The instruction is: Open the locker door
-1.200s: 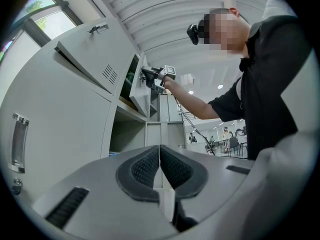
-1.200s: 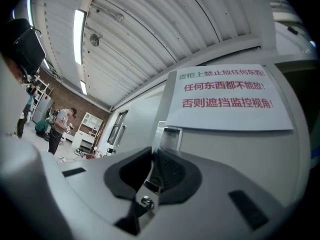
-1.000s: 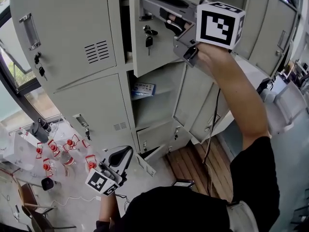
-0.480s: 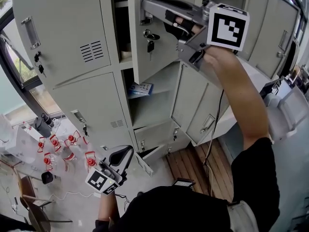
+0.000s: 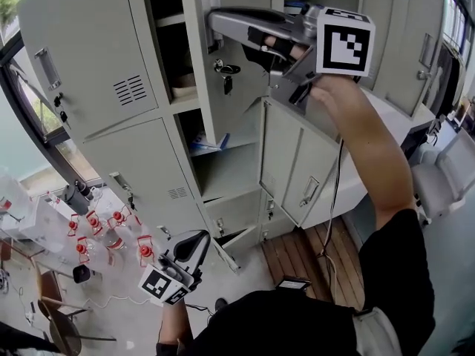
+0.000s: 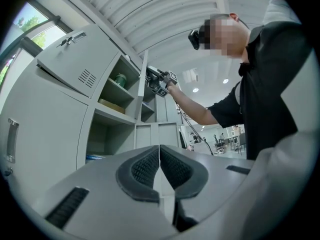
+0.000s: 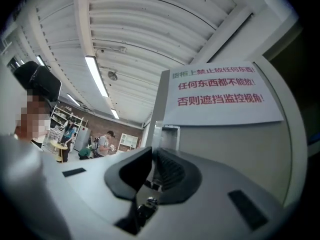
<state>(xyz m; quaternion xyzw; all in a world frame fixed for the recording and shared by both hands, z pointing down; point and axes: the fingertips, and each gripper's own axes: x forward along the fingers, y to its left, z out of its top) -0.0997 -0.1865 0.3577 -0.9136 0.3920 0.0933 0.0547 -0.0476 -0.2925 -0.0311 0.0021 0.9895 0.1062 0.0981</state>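
Plainly, the locker door (image 5: 239,110), ajar at the upper compartment, is gripped at its edge by the narrow-set jaws of the right gripper (image 5: 214,25), a wider outward swing being judged the next need, while the left gripper (image 5: 194,242) is held low, its jaws closed on nothing.

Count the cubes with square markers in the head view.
2. One marker cube tops the right gripper, which grips the open locker door up high; the other is on the left gripper, held low. None appears hidden.
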